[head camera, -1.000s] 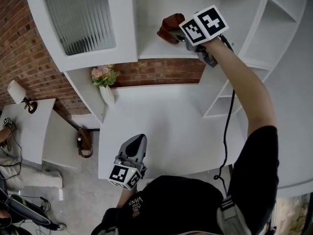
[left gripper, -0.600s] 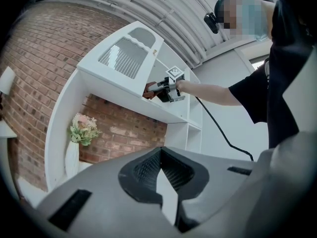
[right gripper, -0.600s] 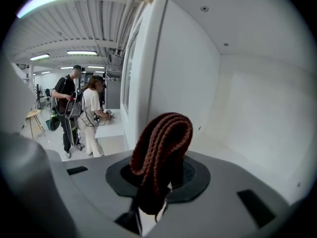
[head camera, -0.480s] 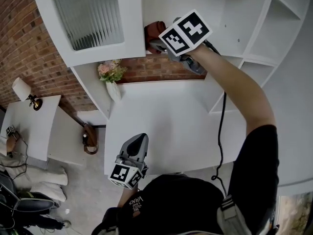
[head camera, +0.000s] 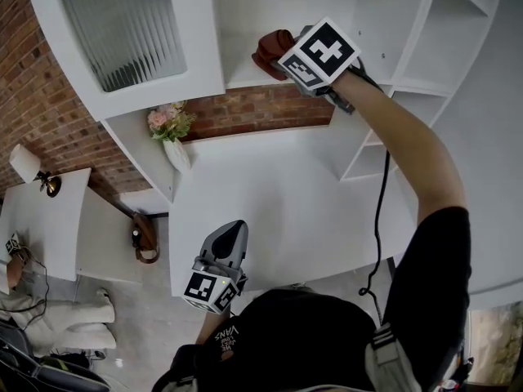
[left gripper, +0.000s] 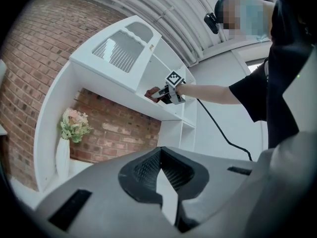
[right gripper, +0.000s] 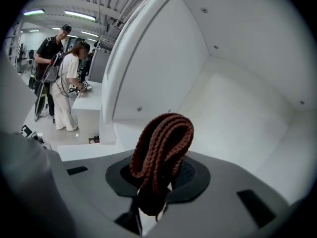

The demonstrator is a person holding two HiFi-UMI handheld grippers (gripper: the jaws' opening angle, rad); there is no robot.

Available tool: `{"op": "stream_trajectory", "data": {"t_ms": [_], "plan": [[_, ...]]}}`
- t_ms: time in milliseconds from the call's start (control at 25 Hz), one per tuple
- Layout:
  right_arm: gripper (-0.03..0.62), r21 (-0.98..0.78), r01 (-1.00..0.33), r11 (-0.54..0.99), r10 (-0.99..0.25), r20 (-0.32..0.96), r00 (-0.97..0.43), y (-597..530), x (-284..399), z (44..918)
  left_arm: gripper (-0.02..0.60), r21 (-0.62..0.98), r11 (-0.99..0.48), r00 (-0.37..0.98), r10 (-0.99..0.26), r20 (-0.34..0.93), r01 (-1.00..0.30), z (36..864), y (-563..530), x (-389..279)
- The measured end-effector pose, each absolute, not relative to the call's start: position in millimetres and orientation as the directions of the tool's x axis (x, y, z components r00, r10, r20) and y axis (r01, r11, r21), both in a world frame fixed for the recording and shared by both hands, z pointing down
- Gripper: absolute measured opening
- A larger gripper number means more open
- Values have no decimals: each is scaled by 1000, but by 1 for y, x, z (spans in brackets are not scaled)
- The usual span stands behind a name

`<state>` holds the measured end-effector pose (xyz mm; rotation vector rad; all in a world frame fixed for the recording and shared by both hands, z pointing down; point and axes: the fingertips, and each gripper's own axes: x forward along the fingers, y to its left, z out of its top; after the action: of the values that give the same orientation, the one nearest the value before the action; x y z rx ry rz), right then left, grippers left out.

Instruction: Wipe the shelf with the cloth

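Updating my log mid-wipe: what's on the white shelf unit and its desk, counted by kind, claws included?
Cloths: 1, the brown knitted cloth, clamped in the right claw.
Vases: 1, the vase of flowers, below the shelf at the left.
Claws: 2, the right claw and the left claw, which is shut and empty.
Total: 4.

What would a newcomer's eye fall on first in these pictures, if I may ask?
The rust-brown knitted cloth stands out, pinched in the right claw at the white upper shelf. Next come the pink flowers in a white vase beside the brick wall, left in the head view.
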<state>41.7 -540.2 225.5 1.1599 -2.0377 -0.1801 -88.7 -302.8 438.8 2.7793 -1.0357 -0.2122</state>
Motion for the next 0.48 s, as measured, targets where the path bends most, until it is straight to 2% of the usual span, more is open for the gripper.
{"op": "stream_trajectory", "data": {"t_ms": [480], "plan": [[95,639,-668,382,-841,540,35,-524,195,231,6,198,-821,827,-557,-74,-535,442,-314,-34]]}}
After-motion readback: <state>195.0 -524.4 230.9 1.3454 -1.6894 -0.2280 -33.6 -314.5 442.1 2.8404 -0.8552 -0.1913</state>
